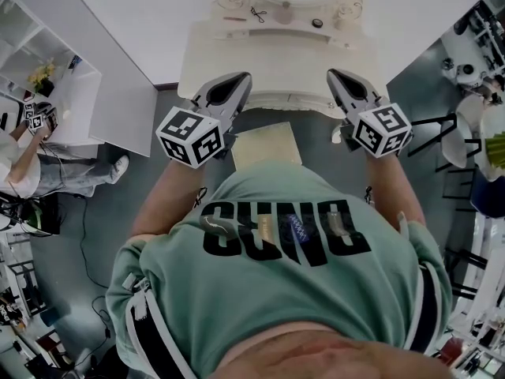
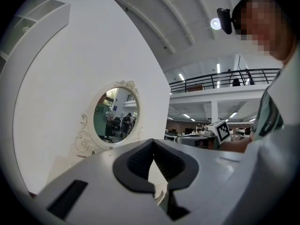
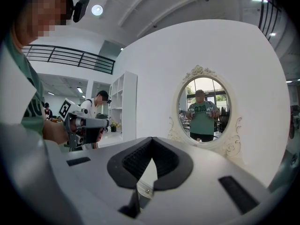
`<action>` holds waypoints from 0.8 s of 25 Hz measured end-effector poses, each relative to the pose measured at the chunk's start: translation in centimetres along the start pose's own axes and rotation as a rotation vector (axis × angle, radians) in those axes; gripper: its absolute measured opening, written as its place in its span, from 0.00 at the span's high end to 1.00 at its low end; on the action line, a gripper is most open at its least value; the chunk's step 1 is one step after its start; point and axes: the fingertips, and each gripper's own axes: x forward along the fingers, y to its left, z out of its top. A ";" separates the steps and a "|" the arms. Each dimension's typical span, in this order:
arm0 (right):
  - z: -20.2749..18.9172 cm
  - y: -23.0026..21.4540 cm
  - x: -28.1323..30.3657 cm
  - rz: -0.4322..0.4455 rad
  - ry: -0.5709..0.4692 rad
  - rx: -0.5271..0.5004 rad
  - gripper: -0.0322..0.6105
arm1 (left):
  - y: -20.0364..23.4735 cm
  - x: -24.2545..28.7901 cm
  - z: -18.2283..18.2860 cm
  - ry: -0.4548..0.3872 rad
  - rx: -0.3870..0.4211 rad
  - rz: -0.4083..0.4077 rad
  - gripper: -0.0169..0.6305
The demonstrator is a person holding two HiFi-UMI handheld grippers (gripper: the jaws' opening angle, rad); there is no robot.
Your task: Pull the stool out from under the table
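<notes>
Stool (image 1: 267, 144): cushioned seat showing at the counter's (image 1: 276, 58) near edge, between our tools, untouched. Left hand-held gripper (image 1: 240, 79) and right hand-held gripper (image 1: 336, 75): jaws closed together, holding nothing. We judge the pull not yet begun.

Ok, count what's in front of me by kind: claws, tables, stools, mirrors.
Claws: 2 (left claw, right claw)
Table: 1
Stool: 1
Mirror: 1
Total: 5
</notes>
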 end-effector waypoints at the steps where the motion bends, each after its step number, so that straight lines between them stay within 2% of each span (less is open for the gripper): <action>1: -0.1 0.1 0.0 0.001 0.001 -0.001 0.97 | -0.1 0.0 -0.1 0.002 0.001 -0.001 0.96; 20: -0.1 0.4 -0.4 0.008 0.007 -0.031 0.97 | -0.9 0.2 0.0 0.019 0.019 -0.018 0.96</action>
